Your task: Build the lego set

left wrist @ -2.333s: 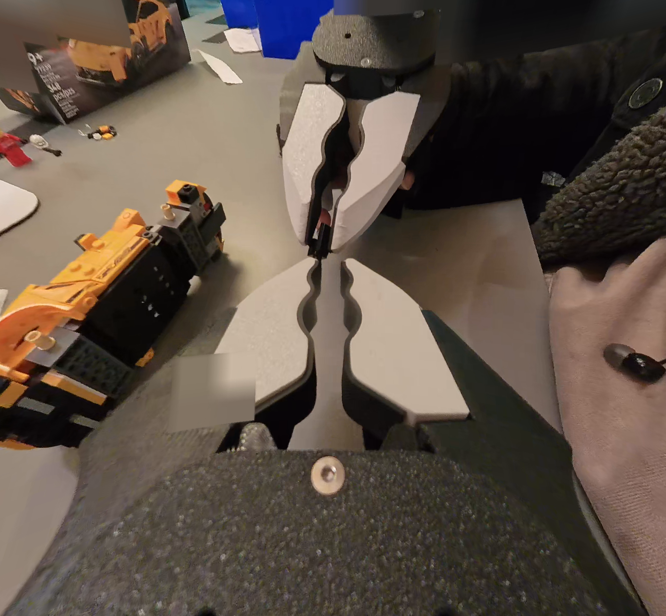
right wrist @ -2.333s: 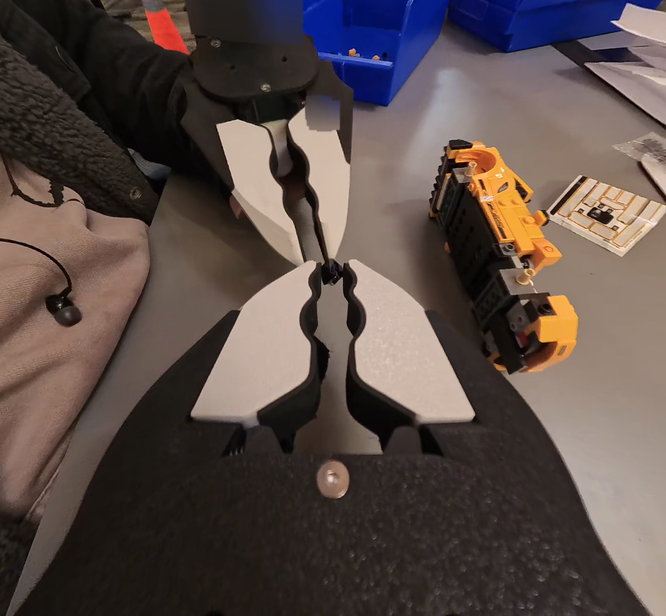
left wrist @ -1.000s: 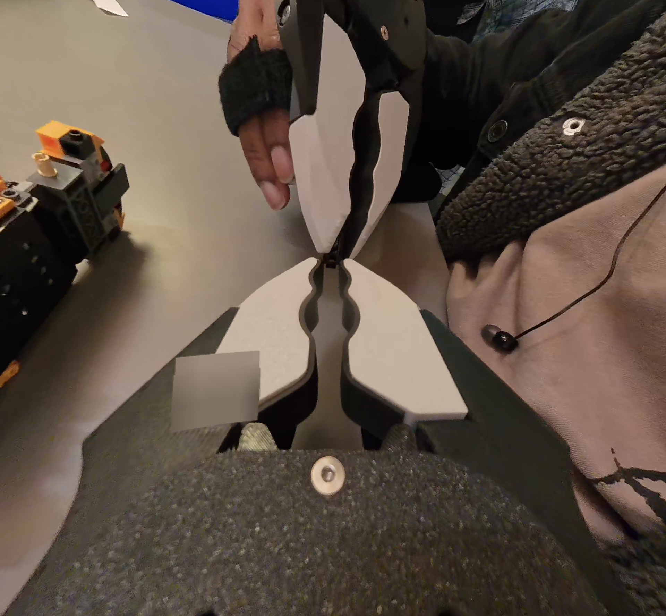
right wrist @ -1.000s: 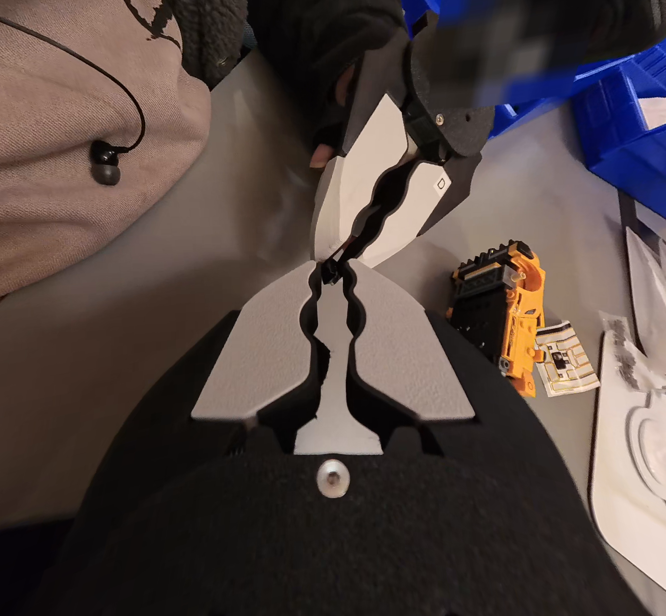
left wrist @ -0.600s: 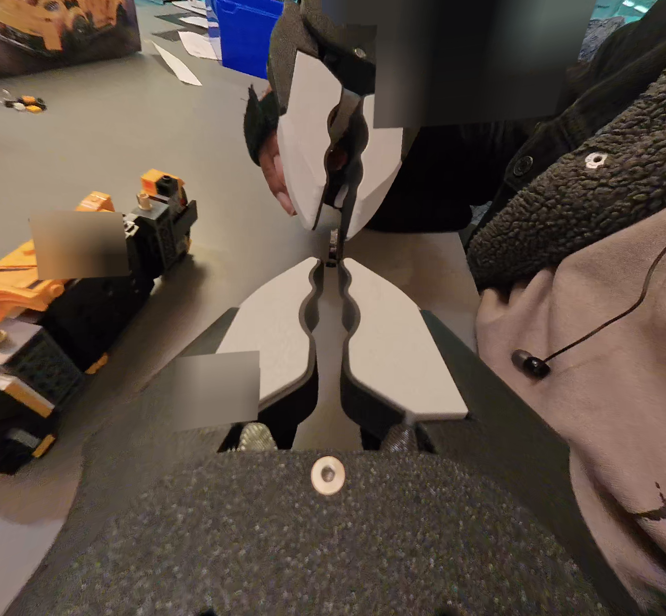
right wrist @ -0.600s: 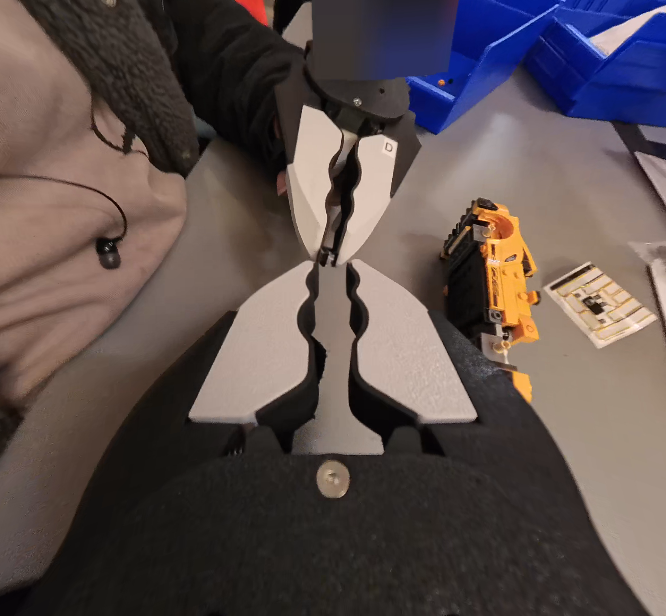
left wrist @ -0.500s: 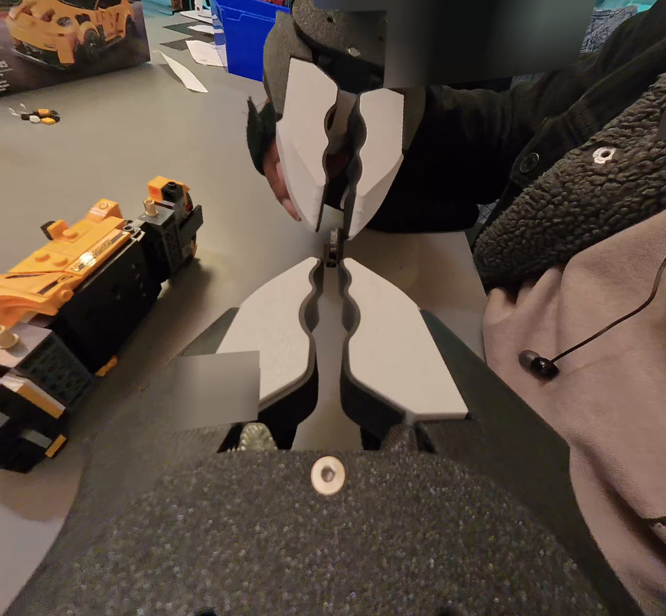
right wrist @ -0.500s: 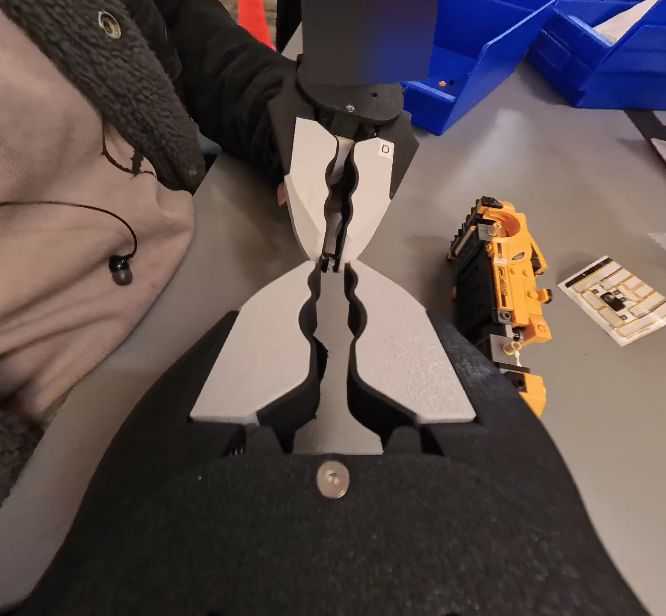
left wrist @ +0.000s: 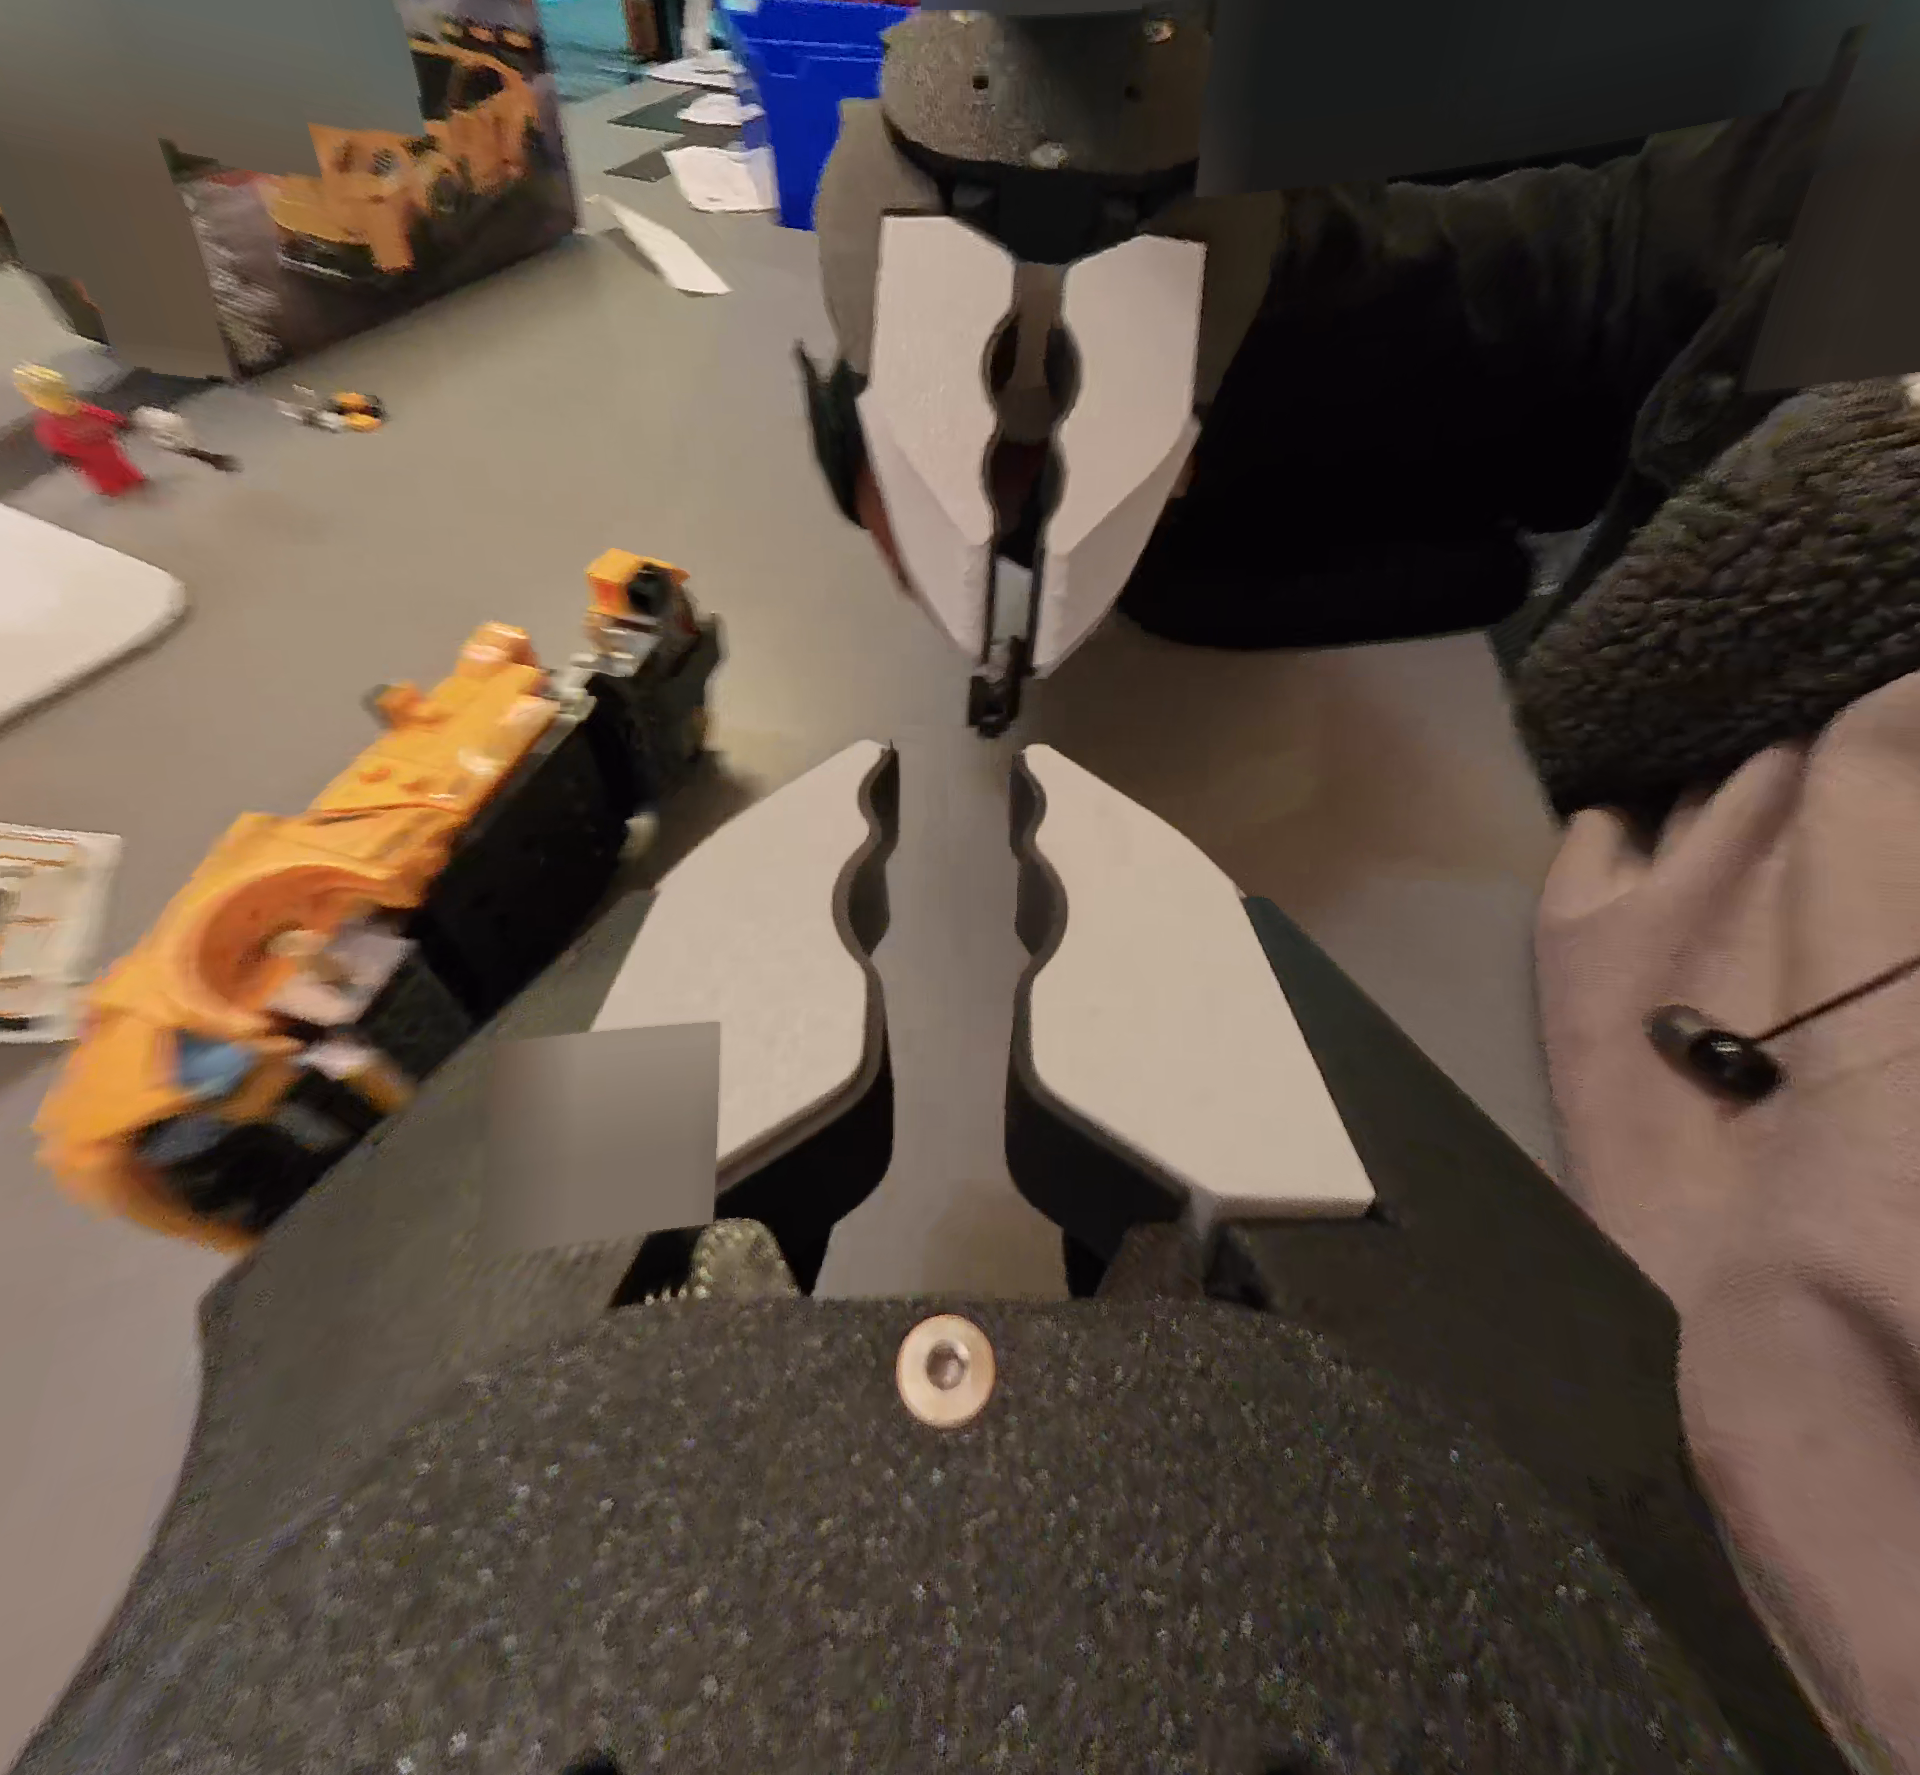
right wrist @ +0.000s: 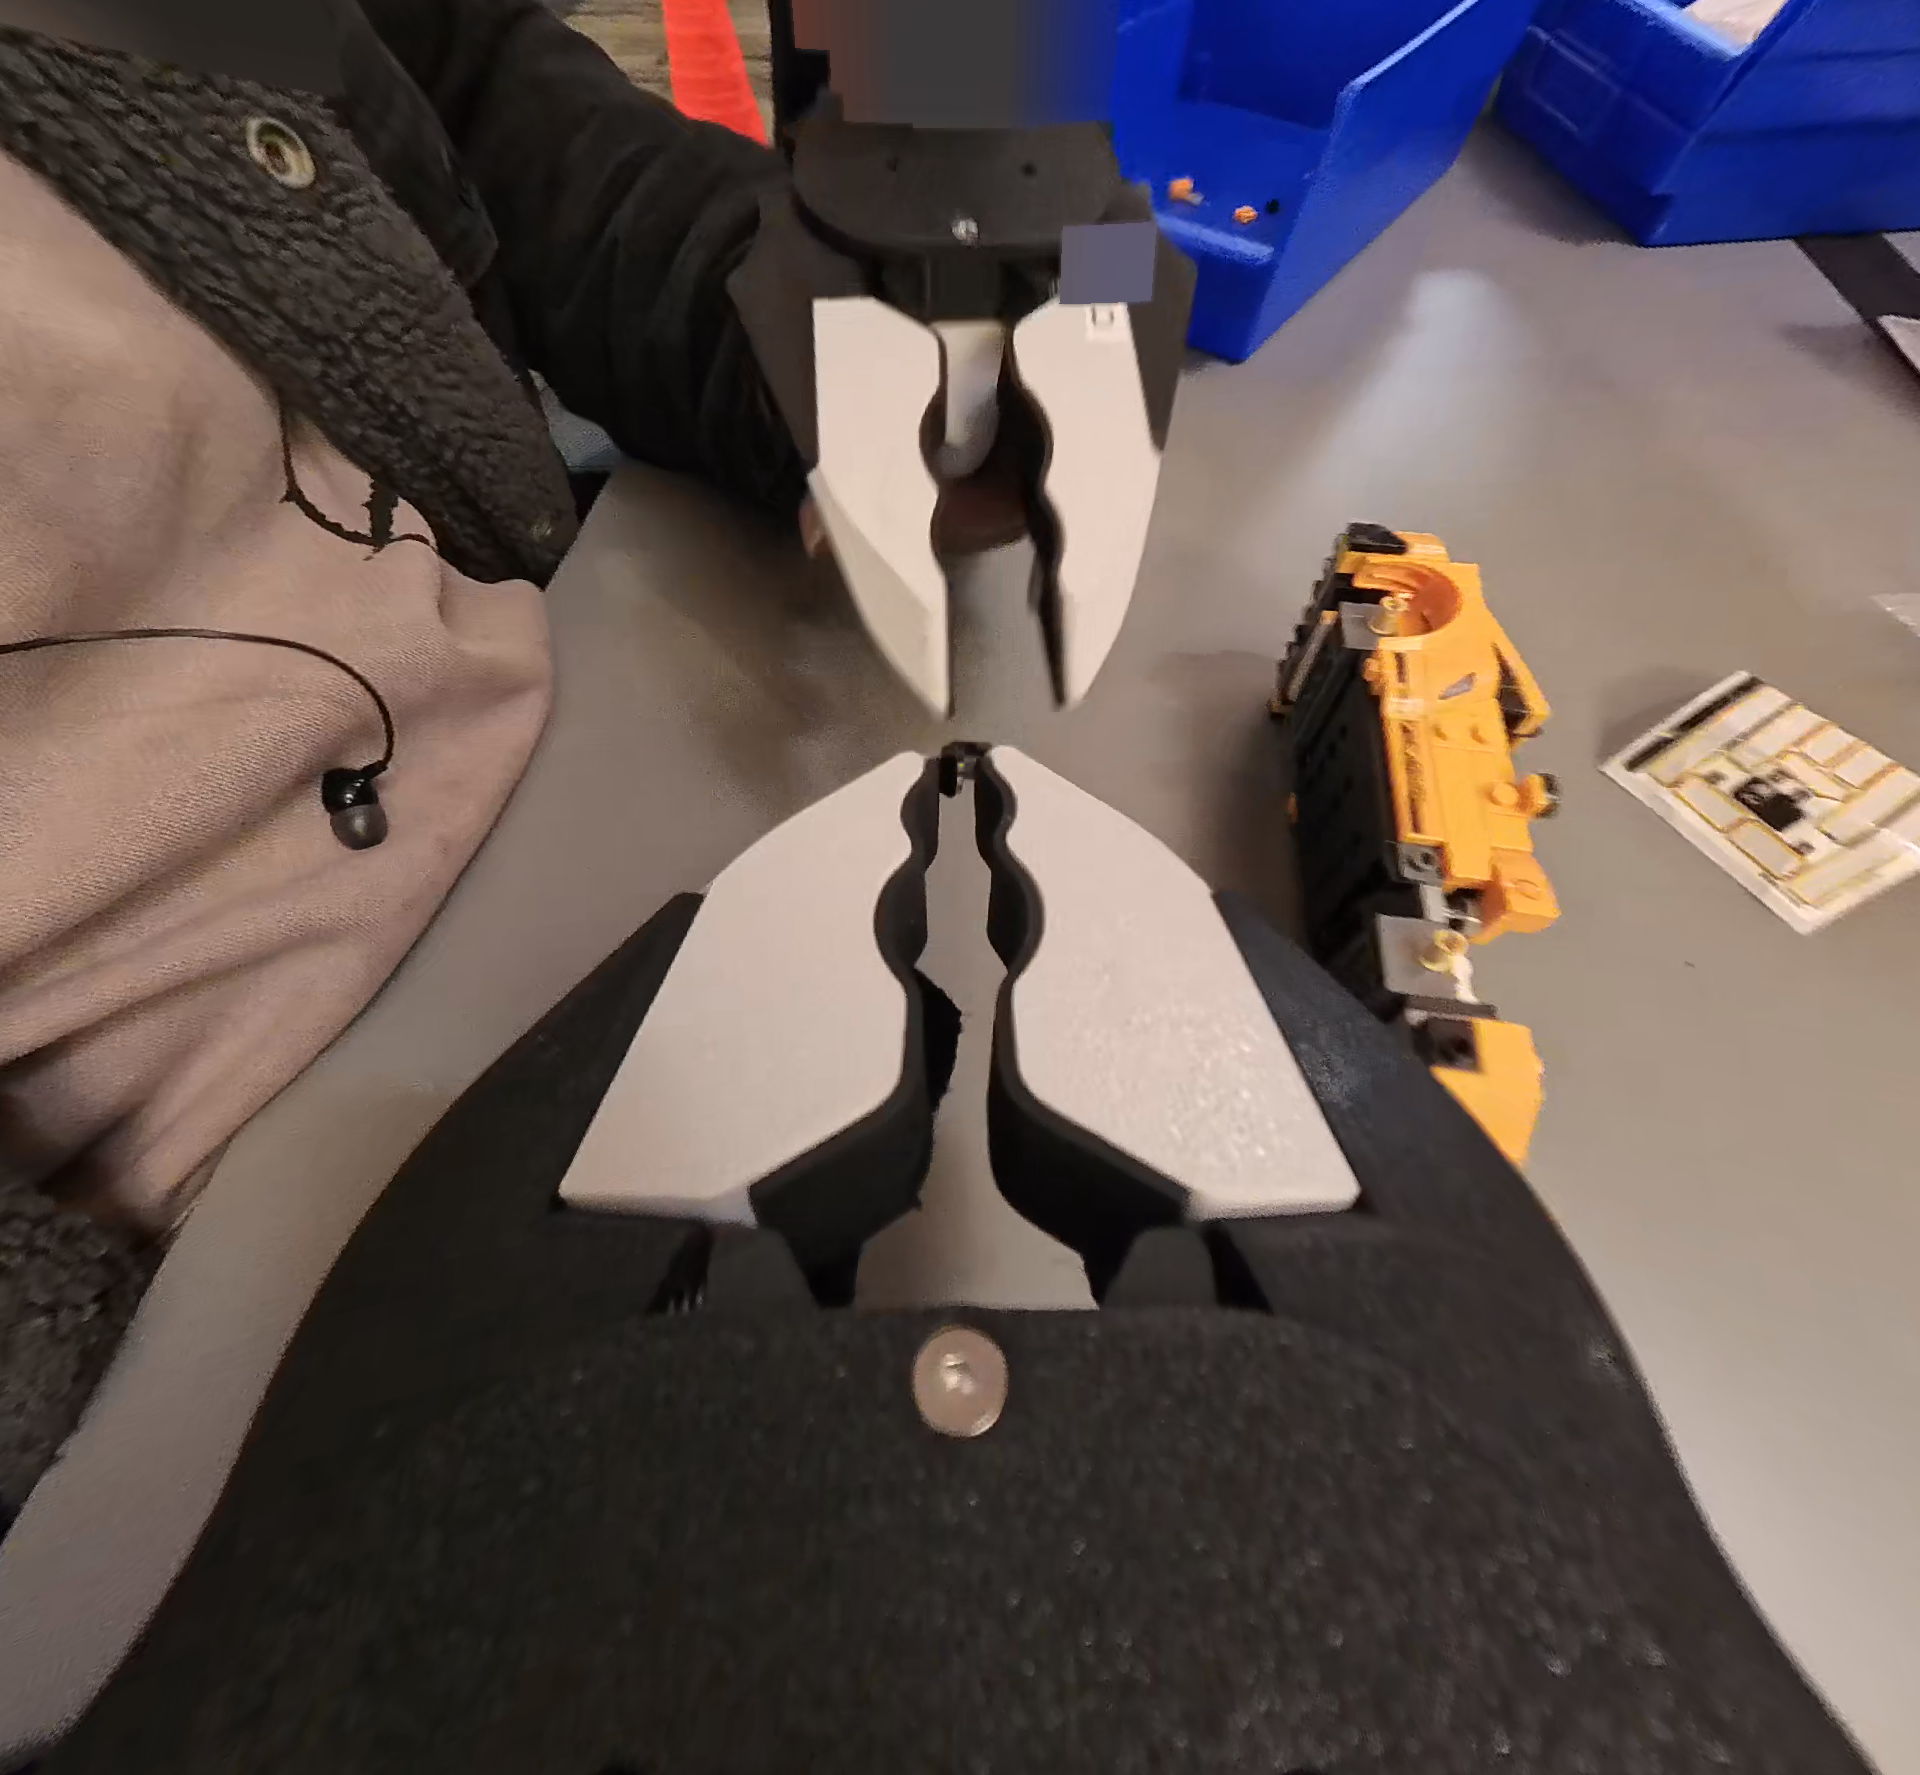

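Note:
My right gripper is shut on a small black lego piece at its tips. The same piece also shows in the left wrist view, hanging from the right gripper. My left gripper is open and empty. It faces the right gripper tip to tip with a small gap, and it also shows in the right wrist view. The partly built orange and black lego car lies on the grey table to my left gripper's left. The car also shows in the right wrist view.
The lego box stands at the back left, with a red minifigure and small loose parts near it. Blue bins stand behind the car, and a sticker sheet lies beside it. A person's torso is at the table edge. Less than 4 cm separates the two grippers' tips. The red minifigure is about 35 cm from both grippers' fingertips.
Both grippers were shut tip to tip on the small black piece. My left gripper has opened and let go, the two have drawn slightly apart, and the piece stays in the right gripper.

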A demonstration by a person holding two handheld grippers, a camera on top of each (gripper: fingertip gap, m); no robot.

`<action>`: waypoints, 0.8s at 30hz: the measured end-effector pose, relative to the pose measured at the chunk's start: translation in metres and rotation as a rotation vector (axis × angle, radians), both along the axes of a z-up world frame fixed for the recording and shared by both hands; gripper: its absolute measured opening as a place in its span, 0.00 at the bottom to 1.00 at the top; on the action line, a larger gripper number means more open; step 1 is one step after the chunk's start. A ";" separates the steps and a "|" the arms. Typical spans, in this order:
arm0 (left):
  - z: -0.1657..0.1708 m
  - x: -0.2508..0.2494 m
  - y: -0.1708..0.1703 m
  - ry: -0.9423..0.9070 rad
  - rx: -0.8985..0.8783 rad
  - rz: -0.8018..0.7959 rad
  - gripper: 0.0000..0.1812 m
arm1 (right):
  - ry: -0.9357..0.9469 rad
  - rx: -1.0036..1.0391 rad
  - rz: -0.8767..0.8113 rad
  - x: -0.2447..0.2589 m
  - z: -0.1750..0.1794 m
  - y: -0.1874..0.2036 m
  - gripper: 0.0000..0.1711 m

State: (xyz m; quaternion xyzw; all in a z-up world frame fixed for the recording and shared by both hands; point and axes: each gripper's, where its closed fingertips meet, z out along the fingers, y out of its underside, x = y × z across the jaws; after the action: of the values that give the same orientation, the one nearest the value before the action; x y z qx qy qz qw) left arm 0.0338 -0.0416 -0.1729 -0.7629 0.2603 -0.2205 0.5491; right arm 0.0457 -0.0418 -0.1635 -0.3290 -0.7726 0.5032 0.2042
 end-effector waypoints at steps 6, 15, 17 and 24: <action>0.008 -0.084 0.028 0.360 -0.012 0.199 0.21 | -0.016 0.054 -0.066 -0.009 0.010 0.042 0.04; -0.041 -0.097 0.046 0.360 -0.311 -0.003 0.41 | -0.083 0.094 -0.079 -0.032 0.015 0.081 0.04; -0.046 -0.095 0.048 0.389 -0.301 -0.020 0.34 | -0.080 0.084 -0.084 -0.033 0.013 0.083 0.04; -0.044 -0.093 0.048 0.513 -0.136 0.011 0.24 | -0.110 0.062 -0.080 -0.029 0.003 0.080 0.04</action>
State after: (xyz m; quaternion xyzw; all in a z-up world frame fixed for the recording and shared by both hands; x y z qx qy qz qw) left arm -0.0596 0.0064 -0.2172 -0.8304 0.3716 -0.0338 0.4138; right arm 0.0170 0.0387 -0.1608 -0.3804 -0.7840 0.4515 0.1918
